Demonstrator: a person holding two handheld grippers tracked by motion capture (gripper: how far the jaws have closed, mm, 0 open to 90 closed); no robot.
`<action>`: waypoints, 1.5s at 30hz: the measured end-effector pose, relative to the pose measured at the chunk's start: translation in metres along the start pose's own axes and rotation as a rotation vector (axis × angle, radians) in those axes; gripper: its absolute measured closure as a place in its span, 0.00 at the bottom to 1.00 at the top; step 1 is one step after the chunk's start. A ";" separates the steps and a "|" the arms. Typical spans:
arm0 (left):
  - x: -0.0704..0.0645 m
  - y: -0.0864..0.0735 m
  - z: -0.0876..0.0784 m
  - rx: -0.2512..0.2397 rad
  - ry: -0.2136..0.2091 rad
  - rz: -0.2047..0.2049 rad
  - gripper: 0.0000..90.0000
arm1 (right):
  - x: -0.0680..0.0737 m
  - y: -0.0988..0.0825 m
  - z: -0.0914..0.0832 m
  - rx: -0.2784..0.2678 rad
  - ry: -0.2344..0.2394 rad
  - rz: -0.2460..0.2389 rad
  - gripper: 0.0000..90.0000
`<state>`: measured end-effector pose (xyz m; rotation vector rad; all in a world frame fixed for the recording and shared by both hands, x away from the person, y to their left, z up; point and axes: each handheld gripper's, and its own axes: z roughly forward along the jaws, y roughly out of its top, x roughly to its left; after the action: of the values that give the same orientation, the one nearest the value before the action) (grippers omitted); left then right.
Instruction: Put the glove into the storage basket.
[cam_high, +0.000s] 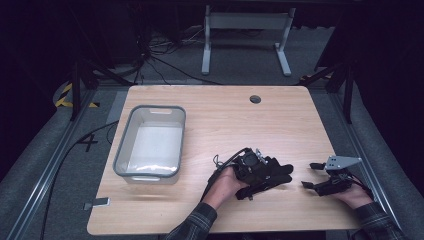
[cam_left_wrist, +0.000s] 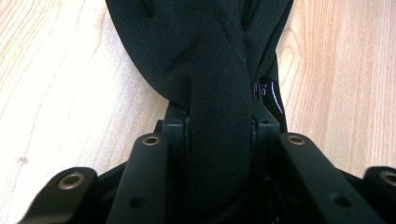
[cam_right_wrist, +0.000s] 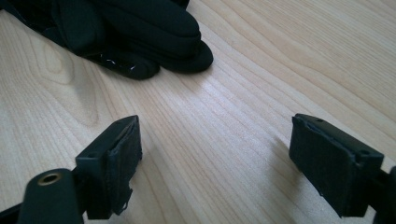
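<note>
High view: grey bin (cam_high: 150, 142) empty; left tool (cam_high: 270, 176) clamps black glove (cam_high: 272, 170); right tool (cam_high: 308, 175) open.

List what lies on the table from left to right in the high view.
Small grey flat tag near the front edge → clear plastic bin with grey rim → left gripper clamped on a black fabric glove → right gripper, fingers spread with nothing between them.

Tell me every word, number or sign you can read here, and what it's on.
"4": painted in black on the grey floor left of the table.
Small pale marks on the black glove, seen in the left gripper view: too small and blurred to read.
The grey tub: nothing readable.
</note>
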<state>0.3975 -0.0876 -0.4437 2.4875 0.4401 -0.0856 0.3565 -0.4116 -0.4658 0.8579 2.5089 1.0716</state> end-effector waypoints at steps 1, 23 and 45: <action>0.001 0.000 0.000 -0.004 -0.007 -0.002 0.77 | 0.000 0.000 0.000 0.000 0.001 -0.001 0.19; 0.006 0.006 -0.055 -0.094 0.009 -0.064 0.78 | 0.000 0.000 0.000 -0.005 0.001 -0.002 0.19; 0.030 -0.008 -0.124 -0.159 0.106 -0.152 0.77 | 0.000 0.000 0.002 0.013 -0.018 0.017 0.09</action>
<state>0.4181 -0.0017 -0.3519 2.3071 0.6547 0.0194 0.3579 -0.4104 -0.4671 0.8900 2.5005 1.0489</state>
